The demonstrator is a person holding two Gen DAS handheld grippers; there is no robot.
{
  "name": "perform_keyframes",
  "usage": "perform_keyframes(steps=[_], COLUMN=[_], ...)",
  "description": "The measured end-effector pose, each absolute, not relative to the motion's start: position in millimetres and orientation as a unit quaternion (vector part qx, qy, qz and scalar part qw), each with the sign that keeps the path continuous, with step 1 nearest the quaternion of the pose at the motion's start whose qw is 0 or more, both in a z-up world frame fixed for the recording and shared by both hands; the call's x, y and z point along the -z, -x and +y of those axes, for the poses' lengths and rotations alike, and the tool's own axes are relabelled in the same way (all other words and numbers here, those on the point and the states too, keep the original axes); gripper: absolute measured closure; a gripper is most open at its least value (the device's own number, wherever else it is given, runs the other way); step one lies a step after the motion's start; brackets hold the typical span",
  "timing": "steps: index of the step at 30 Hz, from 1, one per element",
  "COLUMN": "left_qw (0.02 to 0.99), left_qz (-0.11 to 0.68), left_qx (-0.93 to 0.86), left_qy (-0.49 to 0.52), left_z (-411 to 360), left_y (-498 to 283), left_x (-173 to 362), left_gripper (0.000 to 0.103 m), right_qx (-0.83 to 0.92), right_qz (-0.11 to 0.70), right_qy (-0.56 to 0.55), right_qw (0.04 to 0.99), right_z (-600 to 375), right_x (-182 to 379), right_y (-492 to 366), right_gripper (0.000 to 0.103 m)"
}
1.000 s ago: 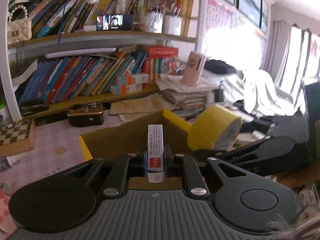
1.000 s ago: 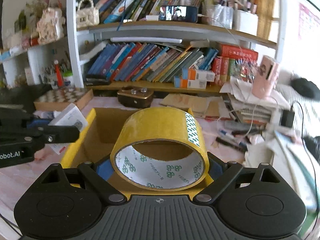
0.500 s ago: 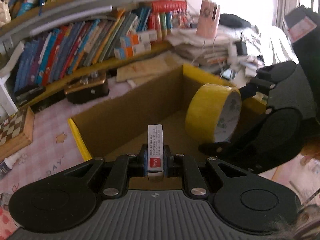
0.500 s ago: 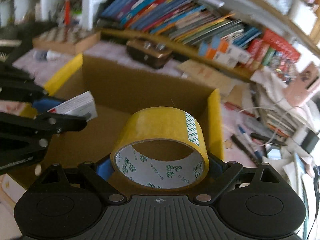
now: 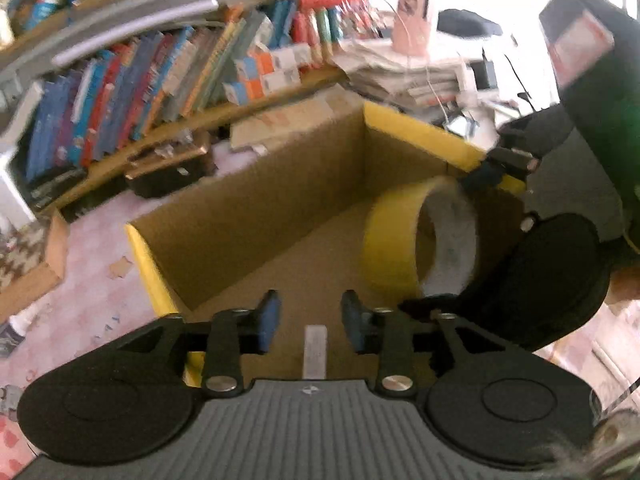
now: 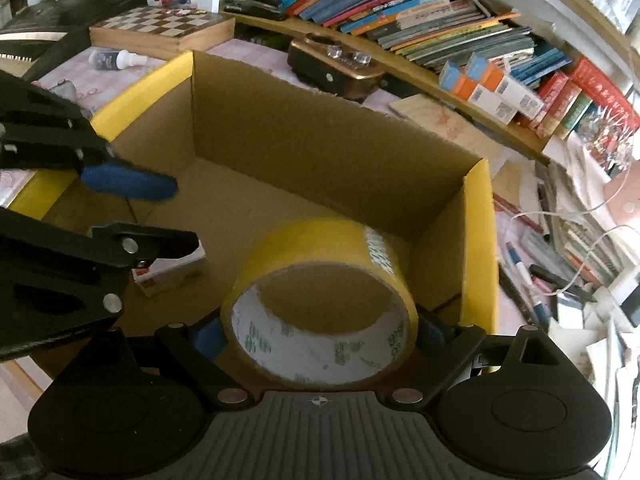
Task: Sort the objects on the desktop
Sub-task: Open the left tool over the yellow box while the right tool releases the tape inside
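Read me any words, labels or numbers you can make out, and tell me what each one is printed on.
Nothing can be read for certain.
Tape roll: green print on the white inner liner, blurred.
Small white and red box on the cardboard box floor: print too small.
Book spines on the shelf: titles too small.
Orange and blue cartons: barcode labels, unreadable.

Bare box floor [image 6: 256, 200] behind tape roll [image 6: 320, 300]

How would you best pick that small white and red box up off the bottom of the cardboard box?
Probably from straight above, fingers across the small box's two long sides. It lies flat on the cardboard box floor, so only its top and edges are reachable, and the tall walls block any sideways approach.
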State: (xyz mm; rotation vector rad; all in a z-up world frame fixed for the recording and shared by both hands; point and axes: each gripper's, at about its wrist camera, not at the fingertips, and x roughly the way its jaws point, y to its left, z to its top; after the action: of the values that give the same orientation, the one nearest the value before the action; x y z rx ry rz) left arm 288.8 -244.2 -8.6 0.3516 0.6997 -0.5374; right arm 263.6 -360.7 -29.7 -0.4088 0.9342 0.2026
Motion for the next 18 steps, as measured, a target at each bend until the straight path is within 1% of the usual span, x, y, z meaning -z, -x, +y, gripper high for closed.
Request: perform_keyframes(steps=[1,3,5,8,12,15,18], left_qw=[0.895,0.906,0.916,0.927,0.945,0.955,0.963], left_qz=[0.328,0.309,0.289,0.261,0.220,0.199,0.189], left_qx=[0.256,0.250,0.249,0.245,0.220,0.203,0.180], left_qy=[-0.162,-0.144,-0.126,-0.112,-0.098,-0.078,-0.066], left_z=[-241,-233,-225,-213,-197,-182,-168], left_y=[-287,-280,-272,-254,-220,-196,-175], left_x=[4,-7,-19,-34,-48,-54,-56], left_gripper=[0.052,0.031,0.023,0.017,0.006,0.001,0.000], right_qx=[-0.096,-0.098,-0.097,-0.088,-0.067,-0.054,-0.039], right_qz=[0.439,0.421,0.397,0.362,0.302,0.270,0.248], right_qy=[0.198,0.196,0.187,0.163,0.129,0.103,0.083], right_qw=[0.871,0.880,0.894,0.914,0.942,0.956,0.964], right_z=[-360,-360,-362,-366,-370,-373,-373], right_x=[26,16,3,-16,-37,-46,-48], right_y=[-262,-254,-243,-227,-199,-179,-161], right_gripper=[0.008,0.007,0.005,0.004,0.002,0.001,0.001])
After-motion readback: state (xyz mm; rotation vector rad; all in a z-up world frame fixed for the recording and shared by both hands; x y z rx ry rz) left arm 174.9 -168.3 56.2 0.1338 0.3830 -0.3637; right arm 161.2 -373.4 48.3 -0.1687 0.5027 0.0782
